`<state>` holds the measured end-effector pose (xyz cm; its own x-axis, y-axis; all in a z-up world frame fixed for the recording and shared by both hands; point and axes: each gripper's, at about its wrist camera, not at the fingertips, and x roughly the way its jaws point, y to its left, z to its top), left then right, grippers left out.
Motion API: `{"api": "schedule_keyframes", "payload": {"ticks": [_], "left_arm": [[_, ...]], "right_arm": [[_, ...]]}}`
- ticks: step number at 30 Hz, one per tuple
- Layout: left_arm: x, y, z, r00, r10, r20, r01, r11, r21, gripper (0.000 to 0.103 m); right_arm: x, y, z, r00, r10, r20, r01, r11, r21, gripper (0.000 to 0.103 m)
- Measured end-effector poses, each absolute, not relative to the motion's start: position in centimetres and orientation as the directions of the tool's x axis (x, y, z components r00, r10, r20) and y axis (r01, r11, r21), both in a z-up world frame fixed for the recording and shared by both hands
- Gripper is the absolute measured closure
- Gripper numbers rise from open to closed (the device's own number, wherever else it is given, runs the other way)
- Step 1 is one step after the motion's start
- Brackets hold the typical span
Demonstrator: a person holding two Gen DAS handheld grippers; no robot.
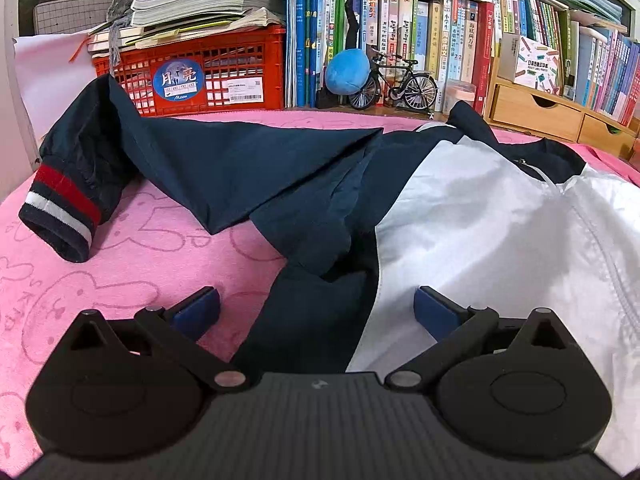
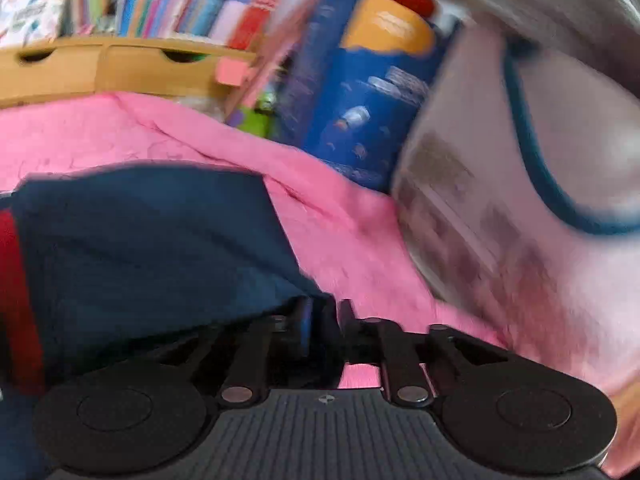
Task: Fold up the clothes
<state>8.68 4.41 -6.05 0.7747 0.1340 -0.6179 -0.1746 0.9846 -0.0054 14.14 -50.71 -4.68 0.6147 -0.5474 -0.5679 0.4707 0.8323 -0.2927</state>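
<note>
Navy-and-white jacket [image 1: 460, 216], thin, light, limp and probably slippery, lies spread on the pink towel [image 1: 120, 248] over the tabletop — best taken at hem or cuff [image 1: 60, 216]; left gripper [image 1: 316, 312] jaws gape empty above it, right gripper [image 2: 324, 324] jaws stand narrow at blurred navy cloth — grip uncertain.

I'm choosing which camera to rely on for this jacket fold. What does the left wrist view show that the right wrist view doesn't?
Only the left wrist view: the jacket's white front panel, its striped cuff, the red crate, the toy bicycle and the wide-open left gripper.

Only the right wrist view, which is blurred: the right gripper, its fingers close together at the navy cloth's edge, and a blue box.

Both: navy jacket fabric, the pink towel, wooden drawers and books.
</note>
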Motion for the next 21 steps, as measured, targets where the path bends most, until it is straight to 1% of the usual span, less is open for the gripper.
{"api": "schedule_keyframes", "payload": {"ticks": [1,2,4,7,9,11,13,14,16,17,19,21], "left_arm": [[8.5,4.5,-5.9,0.775,0.133,-0.618,-0.177,0.984,-0.010,0.000],[8.3,4.7,-5.8,0.773,0.132,-0.620,-0.182,0.983,-0.019,0.000],[7.6,5.2,-5.2,0.779,0.120,-0.615,-0.187,0.981,-0.045,0.000],[5.7,7.5,-3.3,0.823,0.096,-0.559,-0.195,0.973,-0.121,0.000],[4.7,9.9,-2.2,0.840,0.133,-0.526,-0.254,0.953,-0.164,0.000],[4.2,13.1,-1.5,0.838,0.186,-0.513,-0.336,0.916,-0.218,0.000],[4.0,16.9,-1.8,0.812,0.228,-0.537,-0.445,0.838,-0.316,0.000],[4.0,18.7,-2.3,0.800,0.227,-0.556,-0.491,0.781,-0.387,0.000],[4.2,22.2,-3.5,0.790,0.151,-0.594,-0.543,0.624,-0.562,0.000],[4.2,23.1,-3.7,0.806,0.128,-0.578,-0.535,0.574,-0.620,0.000],[4.8,23.7,-3.1,0.834,0.087,-0.544,-0.495,0.552,-0.671,0.000],[6.1,23.5,-2.6,0.852,0.002,-0.523,-0.440,0.545,-0.714,0.000]], "right_arm": [[12.9,-50.9,-4.0,0.621,-0.547,-0.561,0.494,0.829,-0.262,0.010],[11.6,-50.8,-3.1,0.633,-0.554,-0.541,0.521,0.822,-0.232,0.001],[8.9,-50.1,-1.2,0.678,-0.553,-0.484,0.534,0.823,-0.192,0.000],[5.6,-47.5,1.9,0.762,-0.508,-0.402,0.488,0.858,-0.160,0.000],[4.4,-45.1,3.6,0.846,-0.383,-0.370,0.374,0.922,-0.099,0.000],[4.2,-41.9,4.7,0.914,-0.202,-0.351,0.206,0.978,-0.028,0.000],[5.4,-38.2,4.5,0.931,-0.043,-0.363,0.058,0.998,0.029,0.000],[6.2,-36.2,4.1,0.926,0.020,-0.377,-0.001,0.999,0.050,0.000],[8.4,-31.7,2.8,0.898,0.138,-0.417,-0.105,0.989,0.100,0.000],[9.5,-29.4,2.0,0.880,0.189,-0.436,-0.148,0.981,0.127,0.000],[11.2,-25.4,0.7,0.846,0.261,-0.466,-0.206,0.964,0.167,0.000],[11.8,-21.9,-0.4,0.815,0.292,-0.500,-0.244,0.956,0.160,0.000]]}}
